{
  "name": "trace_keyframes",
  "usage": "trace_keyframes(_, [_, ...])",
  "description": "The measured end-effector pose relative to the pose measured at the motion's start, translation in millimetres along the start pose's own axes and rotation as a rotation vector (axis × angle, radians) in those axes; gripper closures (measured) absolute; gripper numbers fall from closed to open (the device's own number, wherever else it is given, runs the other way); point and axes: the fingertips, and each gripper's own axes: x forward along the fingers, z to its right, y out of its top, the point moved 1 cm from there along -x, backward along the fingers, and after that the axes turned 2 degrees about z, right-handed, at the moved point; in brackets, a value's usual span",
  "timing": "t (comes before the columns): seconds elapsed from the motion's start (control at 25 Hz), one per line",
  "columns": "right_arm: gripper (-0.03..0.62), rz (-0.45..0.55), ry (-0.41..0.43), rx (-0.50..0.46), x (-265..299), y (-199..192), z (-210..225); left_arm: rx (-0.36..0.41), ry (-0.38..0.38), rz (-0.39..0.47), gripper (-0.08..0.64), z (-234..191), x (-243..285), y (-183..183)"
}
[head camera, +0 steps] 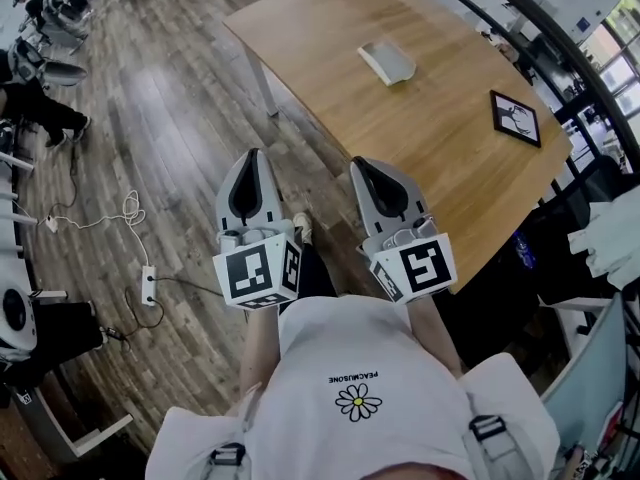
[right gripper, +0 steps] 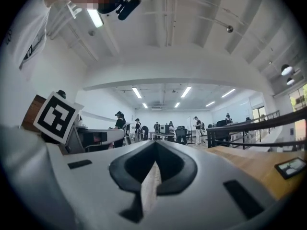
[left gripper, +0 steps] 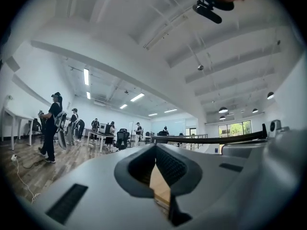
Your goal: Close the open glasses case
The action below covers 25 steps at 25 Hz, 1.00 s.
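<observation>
Left tongs [head camera: 248, 160] and right tongs [head camera: 363, 166] are both clenched and empty, at the near side of the table [head camera: 445, 173]. The glasses case [head camera: 386, 61] lies far on the table. The shirt [head camera: 350, 353] print reads roughly PEACEMINUSONE.

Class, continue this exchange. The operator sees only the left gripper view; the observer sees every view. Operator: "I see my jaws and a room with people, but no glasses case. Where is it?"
Observer: The head view shows the glasses case lying on the wooden table, ahead and to the right of the left gripper, with nothing touching it.
Operator: Is anything else on that table?
Observer: One dark flat frame, to the right of the case in the head view, near the table's edge.
Operator: And the right gripper?
Observer: The right gripper has its jaws together with nothing between them.
</observation>
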Motion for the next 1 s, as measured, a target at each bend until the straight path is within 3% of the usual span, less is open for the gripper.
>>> trace_keyframes(0.12, [0.584,0.009,-0.003,0.025,35.5,-2.5,9.2,-0.009,-0.013,0.005,0.543,-19.6,31.0,-4.9])
trace_keyframes(0.44, [0.584,0.005,-0.1,-0.074,152.9,9.3,39.8,-0.088,-0.109,0.029,0.543,-76.7,137.0,15.6])
trace_keyframes(0.64, [0.584,0.029,-0.106,-0.097,226.1,20.0,56.0,-0.068,-0.177,0.048,0.543,-101.1,211.1,33.6])
trace_keyframes(0.84, [0.584,0.02,-0.136,-0.07,266.1,21.9,60.3,-0.09,-0.216,0.058,0.543,-125.0,248.7,39.1])
trace_keyframes(1.0, [0.584,-0.018,-0.173,-0.115,279.9,10.1,74.9,-0.144,-0.228,0.05,0.543,-131.6,268.7,30.4])
